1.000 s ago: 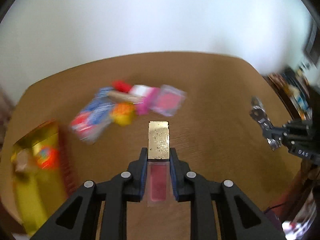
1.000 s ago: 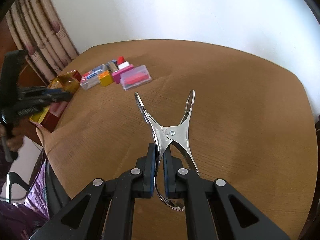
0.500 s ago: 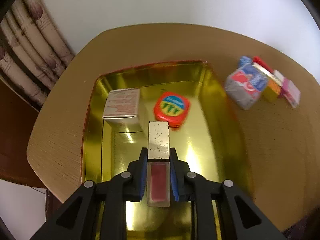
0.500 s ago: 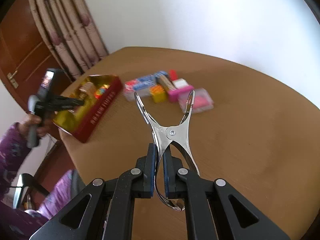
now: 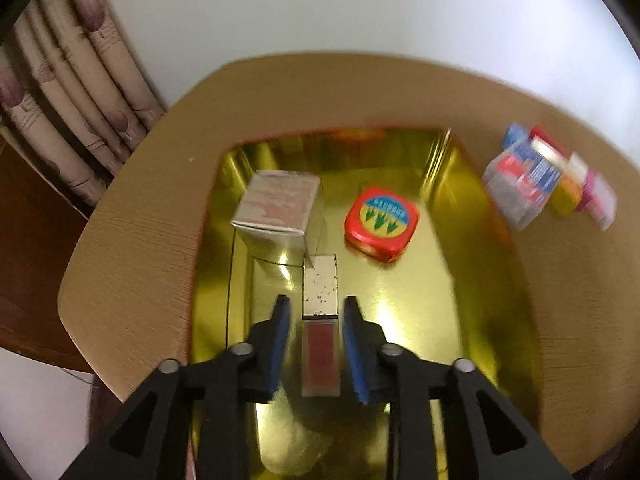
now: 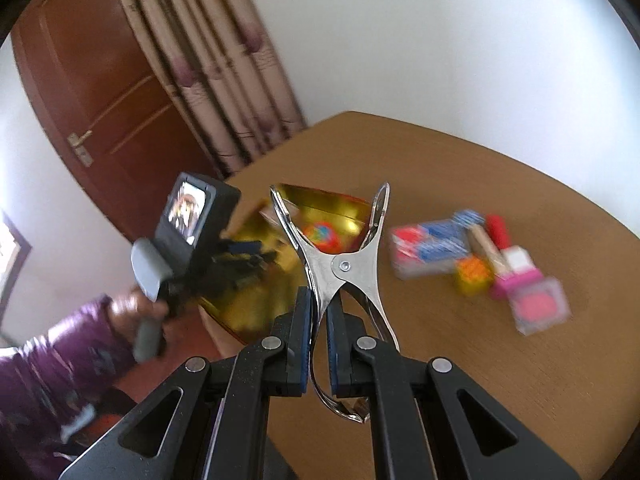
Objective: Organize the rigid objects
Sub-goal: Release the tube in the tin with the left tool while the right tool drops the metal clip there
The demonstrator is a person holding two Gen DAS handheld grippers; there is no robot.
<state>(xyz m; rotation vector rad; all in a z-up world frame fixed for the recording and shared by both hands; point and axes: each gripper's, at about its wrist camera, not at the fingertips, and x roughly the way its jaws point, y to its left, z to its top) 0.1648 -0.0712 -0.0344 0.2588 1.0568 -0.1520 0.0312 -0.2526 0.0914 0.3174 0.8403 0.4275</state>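
So the left tongs [image 5: 313, 322] are over the gold tin [image 5: 472, 280] now instead of out over the counter [image 5: 132, 248], and they're opening, pads already off the lip gloss [image 5: 319, 320] between them, which sits in the tin near the carton [image 5: 276, 210] and red case [image 5: 382, 222]. That's one more item sorted, I'd say. Right tongs [image 6: 318, 322] have swung in toward the tin, clamped tight on the metal clip [image 6: 340, 264], so that probably goes in next, with the pile [image 6: 476, 260] on the right waiting.
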